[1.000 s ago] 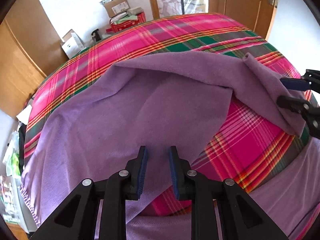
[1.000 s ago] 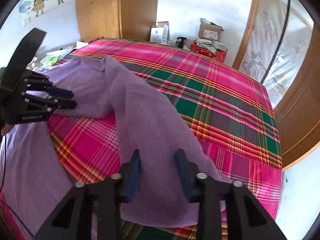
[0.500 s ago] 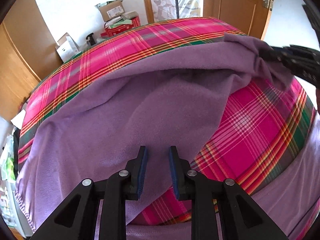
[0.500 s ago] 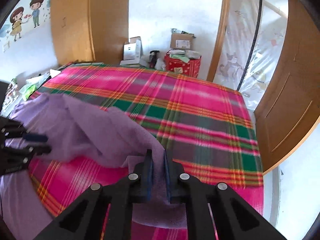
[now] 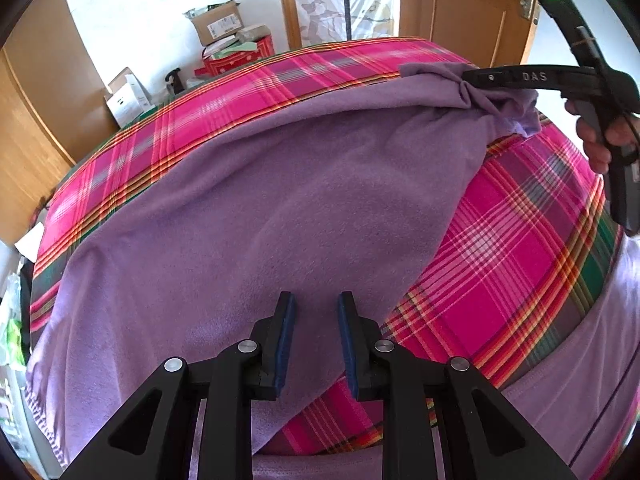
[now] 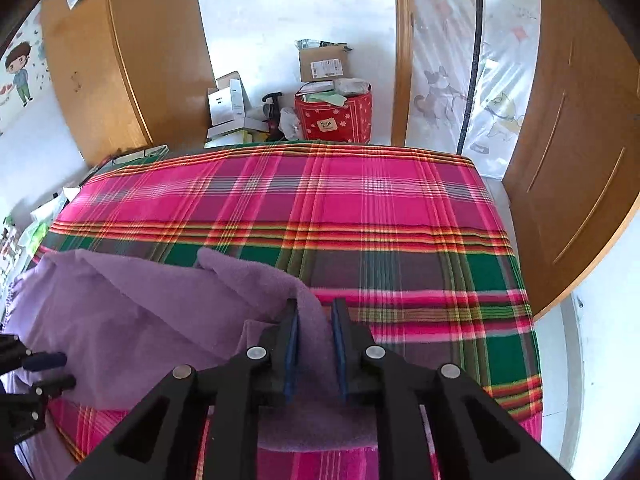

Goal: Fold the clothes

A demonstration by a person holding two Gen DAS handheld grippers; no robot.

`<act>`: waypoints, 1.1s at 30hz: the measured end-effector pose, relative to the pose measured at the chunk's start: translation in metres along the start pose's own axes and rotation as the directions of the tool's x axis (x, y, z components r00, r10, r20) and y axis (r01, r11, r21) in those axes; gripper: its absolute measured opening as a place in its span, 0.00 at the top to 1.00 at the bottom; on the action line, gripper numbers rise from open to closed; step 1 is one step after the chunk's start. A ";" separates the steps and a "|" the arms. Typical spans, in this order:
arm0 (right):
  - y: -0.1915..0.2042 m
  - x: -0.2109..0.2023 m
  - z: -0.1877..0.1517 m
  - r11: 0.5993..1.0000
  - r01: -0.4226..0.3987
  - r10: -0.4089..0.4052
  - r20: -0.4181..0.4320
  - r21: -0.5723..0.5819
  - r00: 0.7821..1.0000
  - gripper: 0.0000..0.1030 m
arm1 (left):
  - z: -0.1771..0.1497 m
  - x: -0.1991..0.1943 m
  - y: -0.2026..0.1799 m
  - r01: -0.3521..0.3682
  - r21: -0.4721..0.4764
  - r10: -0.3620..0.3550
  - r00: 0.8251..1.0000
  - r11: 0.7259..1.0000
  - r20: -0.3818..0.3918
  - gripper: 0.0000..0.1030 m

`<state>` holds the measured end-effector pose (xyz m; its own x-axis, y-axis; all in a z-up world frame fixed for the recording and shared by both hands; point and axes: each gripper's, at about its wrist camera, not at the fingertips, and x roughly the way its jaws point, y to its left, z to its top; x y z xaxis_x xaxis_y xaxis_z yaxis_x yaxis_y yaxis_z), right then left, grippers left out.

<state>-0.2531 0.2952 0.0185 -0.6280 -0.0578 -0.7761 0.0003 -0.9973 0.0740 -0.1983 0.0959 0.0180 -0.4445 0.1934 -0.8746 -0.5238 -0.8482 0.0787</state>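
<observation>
A purple cloth (image 5: 260, 216) lies spread over a pink plaid bed cover (image 5: 520, 264). My left gripper (image 5: 314, 320) sits low over the cloth's near part, its jaws narrowly apart with the fabric between them. Its hold looks like a pinch. My right gripper (image 6: 316, 320) is shut on a bunched corner of the purple cloth (image 6: 256, 276) and holds it up above the bed. In the left wrist view the right gripper (image 5: 472, 80) is at the upper right, with a person's hand (image 5: 600, 140) on its handle. At the left edge of the right wrist view the left gripper (image 6: 56, 370) shows.
Beyond the bed's far edge stand cardboard boxes (image 6: 322, 64), a red bin (image 6: 334, 114) and white boxes (image 6: 226, 100) against the wall. A wooden door (image 6: 580, 160) is to the right and a wardrobe (image 6: 120, 60) to the left. More purple fabric (image 5: 580, 380) hangs at the near right.
My right gripper shut on the cloth's corner, then raised it and carried it toward the far side of the bed. The left gripper kept its place on the cloth.
</observation>
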 end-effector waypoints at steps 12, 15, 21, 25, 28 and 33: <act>-0.056 -0.014 0.015 0.982 -0.027 0.019 0.044 0.187 0.999 0.78 | 0.017 -0.006 -0.030 -0.015 0.105 0.007 0.997 0.994 0.072 0.78; -0.062 -0.020 0.012 0.984 -0.051 0.043 0.052 0.168 0.998 0.78 | 0.026 -0.002 -0.040 -0.016 0.133 0.005 0.997 0.991 0.083 0.78; -0.084 -0.023 0.011 0.973 -0.077 0.058 0.093 0.216 0.994 0.69 | 0.045 0.005 -0.053 -0.002 0.165 -0.012 0.996 0.986 0.085 0.78; -0.099 -0.007 0.007 0.948 -0.175 0.165 0.059 0.267 0.984 0.68 | 0.052 0.011 -0.054 0.020 0.148 -0.031 0.997 0.989 0.075 0.78; -0.104 0.001 -0.005 0.920 -0.281 0.271 0.072 0.274 0.960 0.64 | 0.055 0.014 -0.059 0.021 0.152 -0.032 0.997 0.988 0.075 0.78; -0.122 -0.014 -0.026 0.867 -0.409 0.368 0.187 0.284 0.911 0.52 | 0.054 0.014 -0.068 0.025 0.175 -0.042 0.994 0.984 0.096 0.78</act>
<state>-0.2244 0.4167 0.0038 -0.7176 -0.4113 -0.5620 0.0363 -0.8280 0.5596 -0.2081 0.1834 0.0265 -0.4897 0.2758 -0.8271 -0.6539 -0.7437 0.1392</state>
